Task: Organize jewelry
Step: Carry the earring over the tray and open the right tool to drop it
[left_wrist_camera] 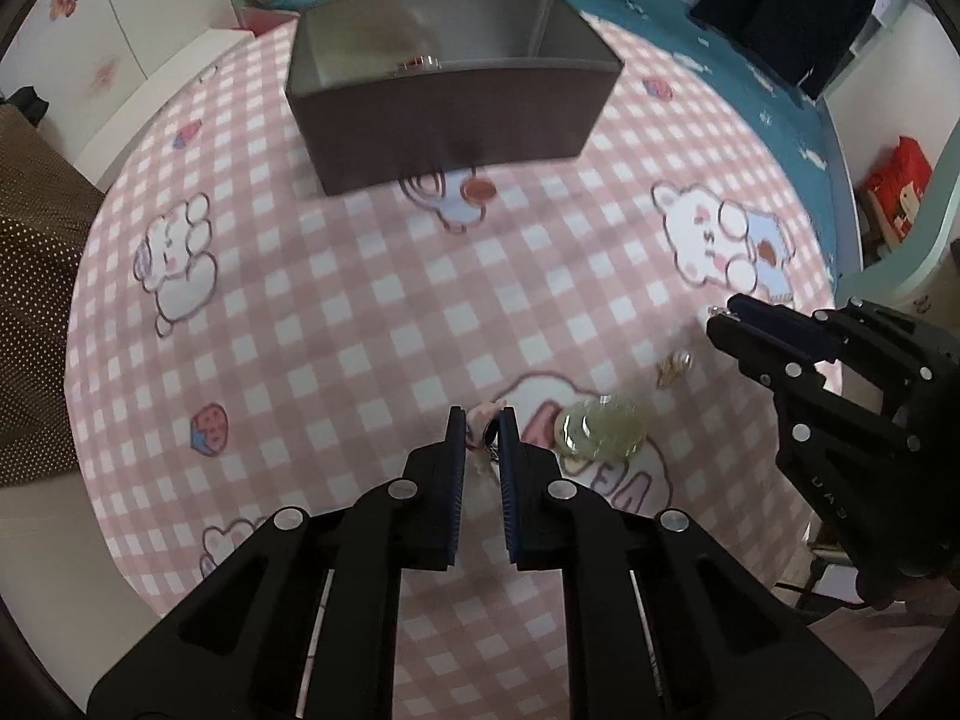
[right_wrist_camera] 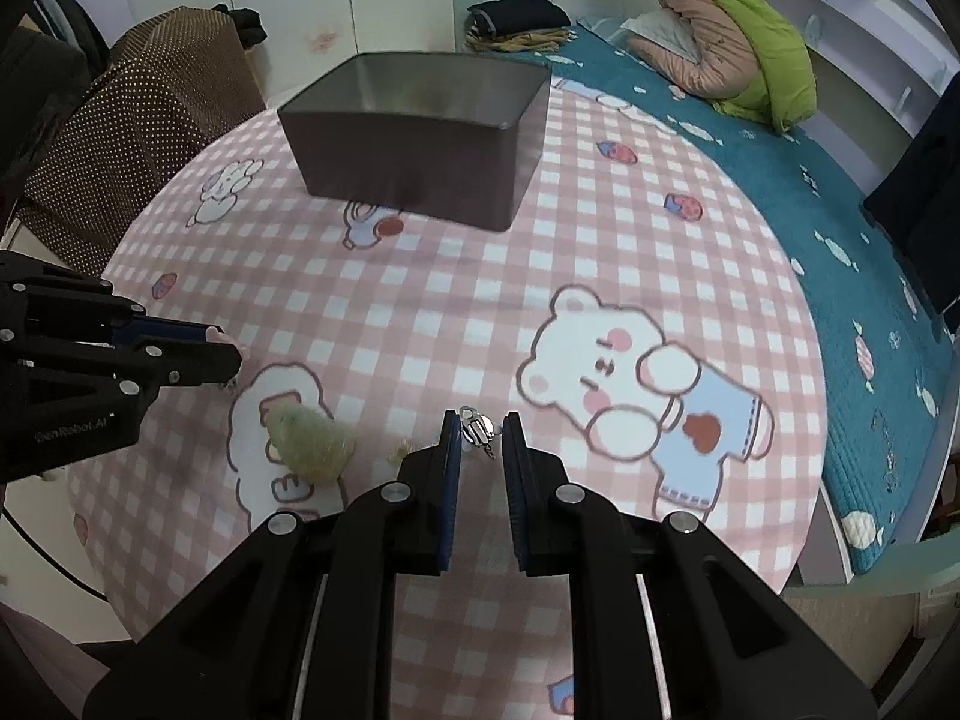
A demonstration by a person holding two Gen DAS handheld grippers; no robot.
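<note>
- Pink checked cloth with cartoon bears covers the round surface (left_wrist_camera: 372, 312) we work over, with a teal bed (right_wrist_camera: 852, 252) behind it.
- Our left gripper (left_wrist_camera: 482, 420) has its jaws narrow, closed on a small pink piece (left_wrist_camera: 483, 417) with something dangling below; what it is we cannot make out.
- Our right gripper (right_wrist_camera: 482, 423) has its jaws narrow too, with a silver clip earring (right_wrist_camera: 476, 427) between the tips, touching the left pad. Whether the other pad also touches it we cannot tell.
- Just beside the left jaws, to their right, a pale green bangle (left_wrist_camera: 600, 429) lies on the cloth, blurred; between it and the right gripper sits a small gold piece (left_wrist_camera: 673, 365).
- From the left wrist, the right gripper's tips show only a glint of silver; the right wrist shows the earring plainly.
- From the right wrist, the pink piece peeks past the left gripper's tips, and the bangle is a green smear.
- Well apart, at the far side, stands a dark open box (left_wrist_camera: 456, 120). Only the left wrist sees a small reddish item (left_wrist_camera: 417, 64) inside; the near wall cuts off its lower part.
</note>
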